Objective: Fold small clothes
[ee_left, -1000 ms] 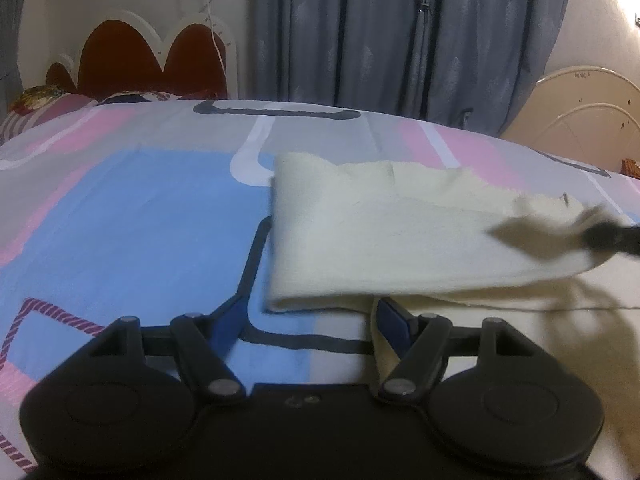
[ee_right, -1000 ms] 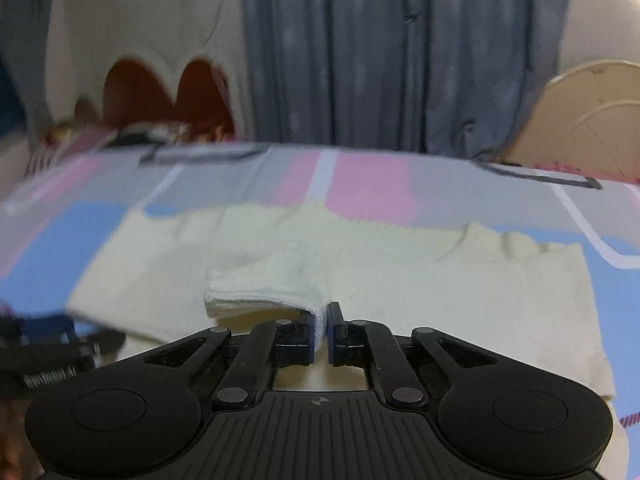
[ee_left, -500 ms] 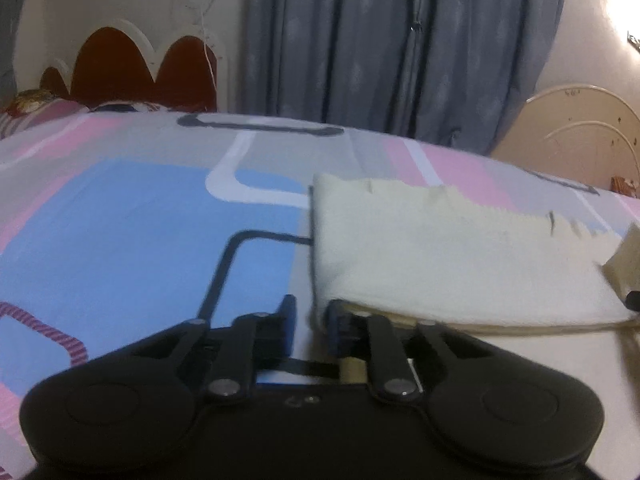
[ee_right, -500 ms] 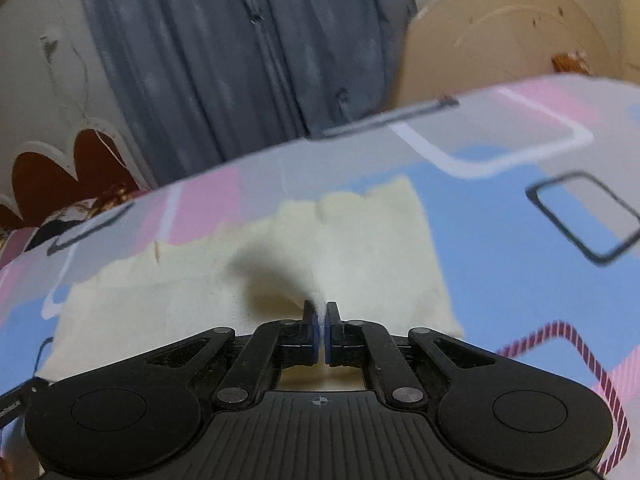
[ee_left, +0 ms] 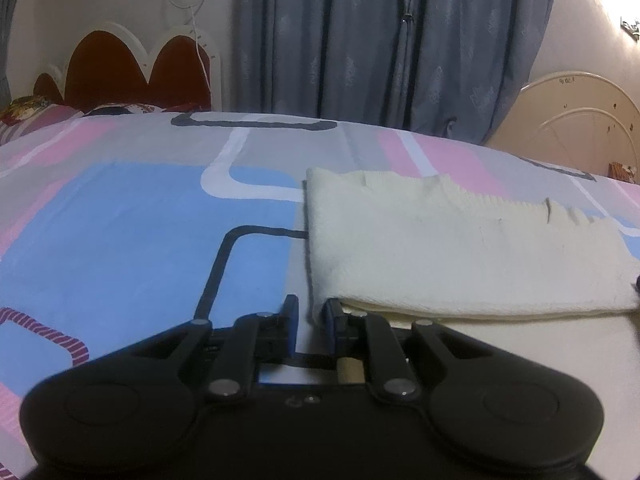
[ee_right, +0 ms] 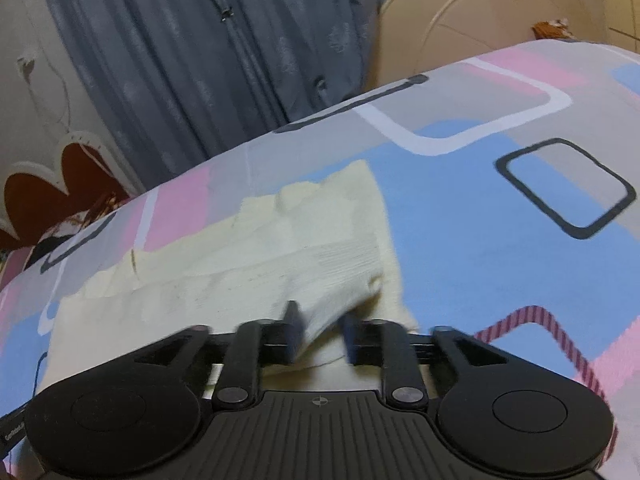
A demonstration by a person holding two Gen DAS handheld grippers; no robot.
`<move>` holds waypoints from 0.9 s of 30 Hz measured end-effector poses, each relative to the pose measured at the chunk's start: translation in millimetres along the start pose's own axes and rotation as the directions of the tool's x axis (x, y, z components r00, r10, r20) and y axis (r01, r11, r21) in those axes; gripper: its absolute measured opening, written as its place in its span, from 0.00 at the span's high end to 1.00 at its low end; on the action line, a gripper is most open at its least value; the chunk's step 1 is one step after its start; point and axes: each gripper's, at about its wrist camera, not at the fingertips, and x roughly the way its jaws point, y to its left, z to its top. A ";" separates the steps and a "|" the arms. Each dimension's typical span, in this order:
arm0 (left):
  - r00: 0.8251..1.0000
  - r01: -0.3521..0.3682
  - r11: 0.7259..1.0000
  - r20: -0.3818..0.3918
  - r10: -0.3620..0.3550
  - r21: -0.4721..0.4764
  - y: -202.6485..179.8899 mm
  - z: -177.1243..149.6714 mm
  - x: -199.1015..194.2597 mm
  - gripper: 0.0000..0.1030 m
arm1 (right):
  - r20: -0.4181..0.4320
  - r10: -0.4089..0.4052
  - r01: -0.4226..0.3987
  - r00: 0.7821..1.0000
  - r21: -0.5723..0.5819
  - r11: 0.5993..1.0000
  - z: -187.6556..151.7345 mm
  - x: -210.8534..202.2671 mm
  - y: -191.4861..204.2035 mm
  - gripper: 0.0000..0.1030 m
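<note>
Since a second ago the left tongs have narrowed from wide apart to a small gap, and the right tongs, which were pinching cloth, are now parting.

Left wrist view: the left tongs [ee_left: 311,312] sit at the bottom centre, nearly together, at the near left corner of the cloth [ee_left: 452,248]. Whether they pinch that corner cannot be told. The cream cloth, folded over, lies on the bedsheet [ee_left: 132,248] at centre right. Grey curtains [ee_left: 380,40] hang at the top.

Right wrist view: the right tongs [ee_right: 320,330] at the bottom centre are opening, blurred, with a fold of cloth [ee_right: 256,272] between them. The cloth stretches to the left across the tilted sheet [ee_right: 480,220].
</note>
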 end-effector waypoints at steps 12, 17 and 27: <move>1.000 -0.010 1.000 -0.006 0.010 0.021 -2.5 -2.2 1.6 0.87 | 0.000 -0.099 0.098 0.995 -0.151 0.984 -5.9 -1.1 0.5 0.98; 0.997 0.031 0.999 -0.064 -0.033 -0.025 10.1 3.1 -9.6 0.69 | 0.022 -0.108 0.111 0.994 -0.173 0.979 -4.8 -8.2 5.2 0.97; 0.993 0.119 0.976 0.006 -0.120 -0.182 16.9 40.1 -14.0 0.54 | 0.101 -0.069 0.085 0.992 -0.170 0.982 17.0 -15.2 16.5 0.94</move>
